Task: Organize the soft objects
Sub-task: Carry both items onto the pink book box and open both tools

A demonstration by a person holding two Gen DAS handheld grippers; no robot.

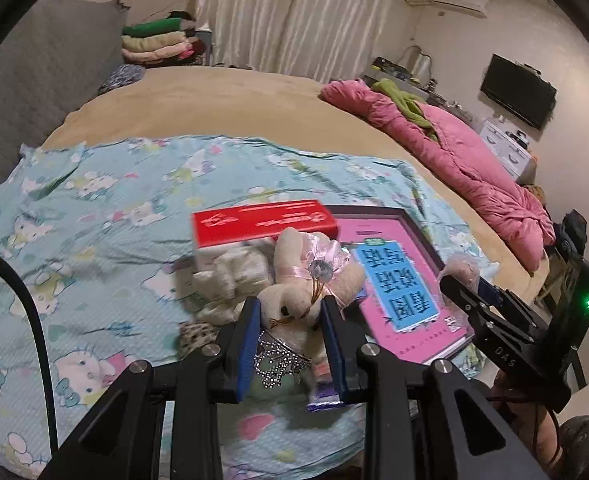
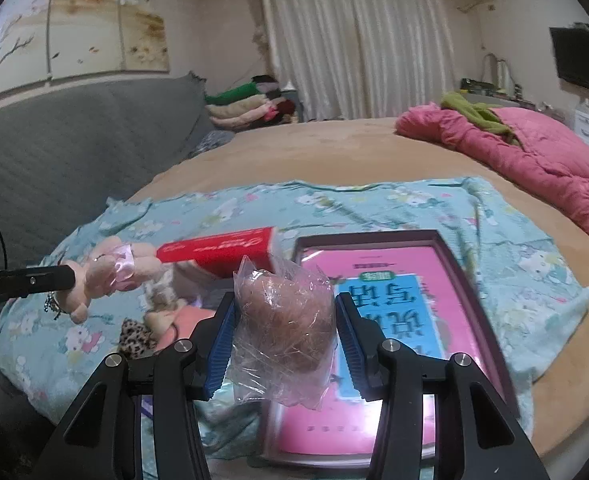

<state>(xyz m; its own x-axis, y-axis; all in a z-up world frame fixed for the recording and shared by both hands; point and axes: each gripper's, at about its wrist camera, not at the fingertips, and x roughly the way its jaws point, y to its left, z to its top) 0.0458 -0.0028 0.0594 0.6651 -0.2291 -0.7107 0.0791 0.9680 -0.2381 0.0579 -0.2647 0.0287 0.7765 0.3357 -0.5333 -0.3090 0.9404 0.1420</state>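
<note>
left claw (image 1: 290,312) clamps the cream plush bunny (image 1: 306,280) above the hello kitty sheet (image 1: 94,200). right claw (image 2: 284,320) grips a bagged brown plush (image 2: 284,316). pink book (image 2: 394,300) with chinese title lies right of red box (image 2: 218,252), script unreadable.

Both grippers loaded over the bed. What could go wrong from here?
1. The left gripper pinches only the plush rabbit at its head; the body hangs free and might slip out.
2. The right gripper holds a crinkly plastic bag by thin film, which may slide or tear.
3. The rabbit hangs close to the red box and could knock it.
</note>
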